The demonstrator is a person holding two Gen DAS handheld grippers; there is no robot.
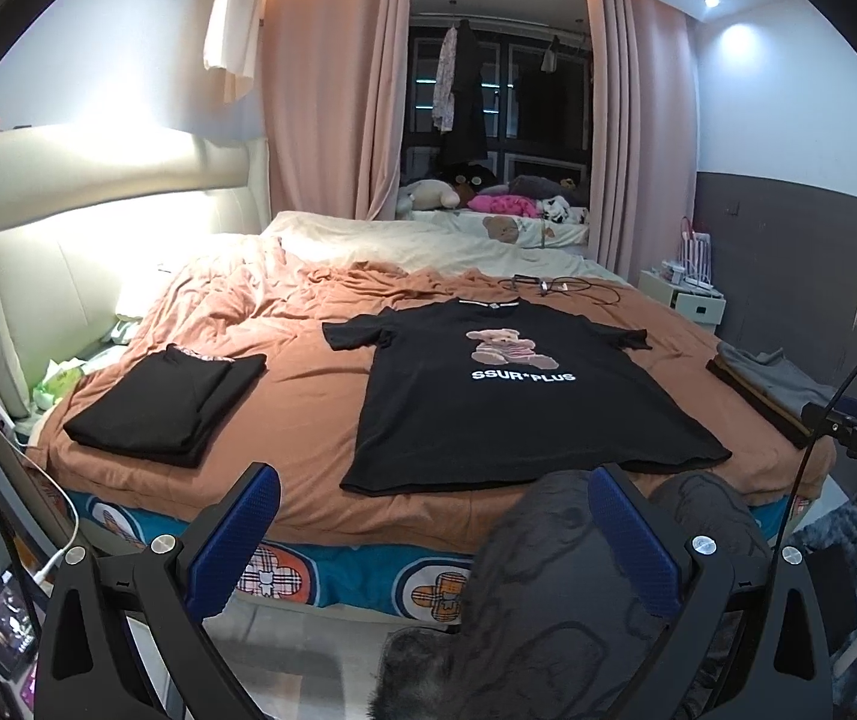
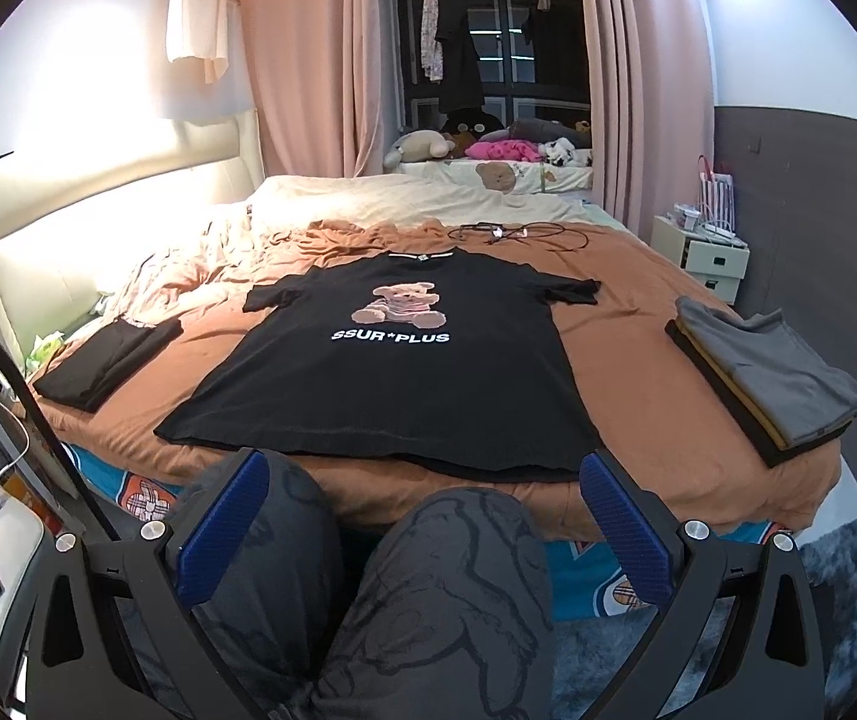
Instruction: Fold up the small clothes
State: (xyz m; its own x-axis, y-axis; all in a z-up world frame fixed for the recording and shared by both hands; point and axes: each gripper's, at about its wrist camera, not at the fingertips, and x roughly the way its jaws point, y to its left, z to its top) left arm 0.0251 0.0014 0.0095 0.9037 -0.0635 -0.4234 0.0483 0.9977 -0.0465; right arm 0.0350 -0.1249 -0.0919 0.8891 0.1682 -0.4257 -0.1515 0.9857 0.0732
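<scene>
Holding both grippers agape, empty | black T-shirt (image 2: 392, 360) flat ahead on bed (image 2: 638, 324), hem nearest, collar far | right gripper (image 2: 422, 516) probably nearer than left gripper (image 1: 434, 528)

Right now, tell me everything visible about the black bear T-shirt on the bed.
The black T-shirt lies flat and unfolded, face up, on the orange-brown bedspread, collar away from the camera, both short sleeves spread. Its chest shows a teddy bear print above white "SSUR*PLUS" lettering. It looks like soft cotton. Neither gripper touches it.
</scene>
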